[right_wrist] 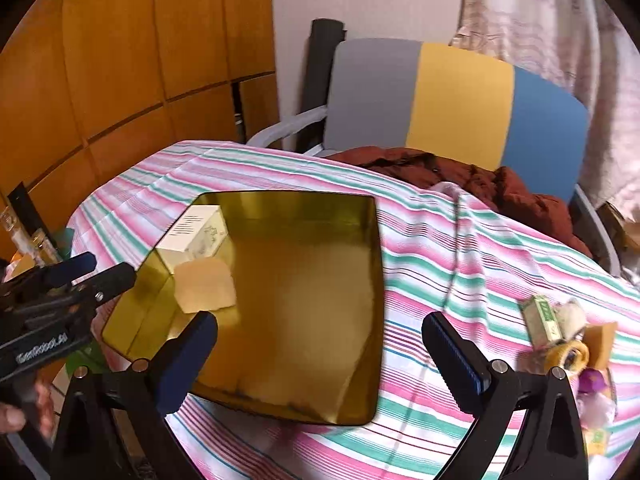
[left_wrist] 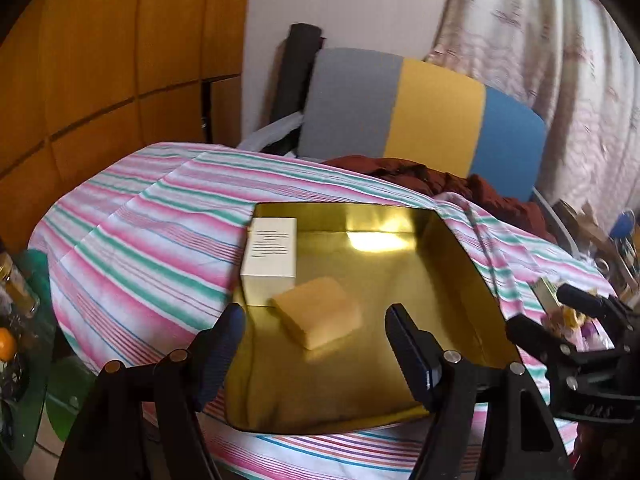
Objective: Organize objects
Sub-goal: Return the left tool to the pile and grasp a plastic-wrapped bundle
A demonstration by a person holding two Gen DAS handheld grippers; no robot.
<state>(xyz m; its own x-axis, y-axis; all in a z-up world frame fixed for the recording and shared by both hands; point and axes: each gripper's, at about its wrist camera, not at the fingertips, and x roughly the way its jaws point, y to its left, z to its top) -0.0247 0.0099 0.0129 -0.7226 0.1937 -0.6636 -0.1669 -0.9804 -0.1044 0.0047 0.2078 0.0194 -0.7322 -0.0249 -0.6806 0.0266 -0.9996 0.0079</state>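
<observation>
Black fingers with blue pads sit closest to us: the left gripper [left_wrist: 316, 320] is spread wide and holds nothing, just above the near part of the gold tray [left_wrist: 460, 248]. Its twin, the right gripper [right_wrist: 320, 340], is spread wide too and empty, over the tray's near edge. Inside the tray are two things, both at the left side. One is a white box [left_wrist: 270, 254] lying flat, with its long side running away from us along the tray's left wall. Just beside it, maybe touching, is a tan sponge block [left_wrist: 318, 312], turned a bit so its long side slants toward the near right. So the job looks partly done. A small pile of things [right_wrist: 568, 340] waits on the striped cloth [right_wrist: 440, 248] to the right, well apart from the tray. I think those go in next.
</observation>
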